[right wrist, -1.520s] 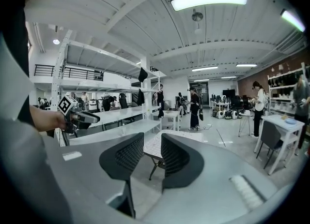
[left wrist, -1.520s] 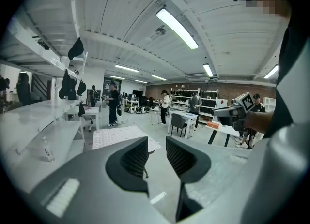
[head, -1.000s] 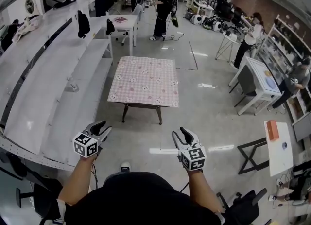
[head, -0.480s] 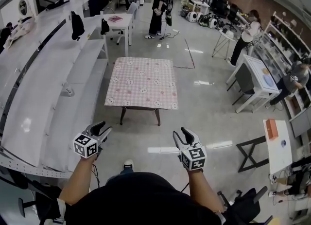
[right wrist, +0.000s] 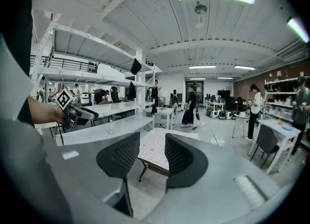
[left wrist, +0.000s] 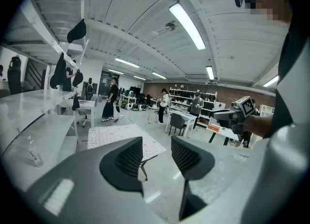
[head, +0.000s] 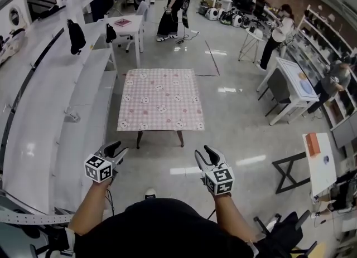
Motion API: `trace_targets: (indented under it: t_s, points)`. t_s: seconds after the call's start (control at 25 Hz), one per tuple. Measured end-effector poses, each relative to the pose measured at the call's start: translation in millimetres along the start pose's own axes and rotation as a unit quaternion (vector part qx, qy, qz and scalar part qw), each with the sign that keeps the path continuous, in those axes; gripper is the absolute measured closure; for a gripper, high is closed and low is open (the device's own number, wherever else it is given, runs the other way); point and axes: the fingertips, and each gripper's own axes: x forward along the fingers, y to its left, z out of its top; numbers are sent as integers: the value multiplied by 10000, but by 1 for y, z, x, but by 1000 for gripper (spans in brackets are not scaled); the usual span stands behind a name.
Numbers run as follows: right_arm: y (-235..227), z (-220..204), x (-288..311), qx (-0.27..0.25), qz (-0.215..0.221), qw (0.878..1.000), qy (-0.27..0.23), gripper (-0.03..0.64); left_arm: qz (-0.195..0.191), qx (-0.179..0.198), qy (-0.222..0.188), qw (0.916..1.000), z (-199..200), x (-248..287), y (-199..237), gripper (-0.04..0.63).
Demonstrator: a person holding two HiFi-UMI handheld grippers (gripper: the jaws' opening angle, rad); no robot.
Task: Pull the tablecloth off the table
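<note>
On your left, long white shelving (head: 39,112) runs from near to far, with dark items hanging from its far end. Your left gripper (head: 116,150) hovers above the floor (head: 240,134). Its cube shows black-and-white square markers, and its jaws stand apart with nothing between them; in the left gripper view (left wrist: 156,148) only floor and the distant table show through the gap.

Ahead of you, centred between the two grippers and well apart from both, the tablecloth (head: 160,105) lies flat over the table (head: 181,137). It is pink check with small white motifs, and its edges overhang the dark legs.

Your right gripper (head: 204,155) carries the same kind of marker cube and is likewise spread and empty, with the cloth's near corner visible beyond it in the right gripper view (right wrist: 151,153).

The floor is glossy grey and reflects the ceiling lights. Several people (head: 177,0) stand at the far end. To the right sits a white desk (head: 298,87). Nearer, an orange box (head: 312,144) rests on a white tabletop; its print is too small to read.
</note>
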Motion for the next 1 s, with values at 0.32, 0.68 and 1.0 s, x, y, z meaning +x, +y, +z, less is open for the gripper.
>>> trace_targets:
  t_s: [0.32,0.68,1.0]
  points:
    - [-3,10,40,72,-123,9999,65,420,-182,-29,45,9998,11,27,38,413]
    - [-2,27,69,59,-360,9993,89,417,-318,-79,8,9995,24,41,83,413]
    - [3,36,79,60,-524,9986,70,416,-478,10,-46,9988,35,47,100,412]
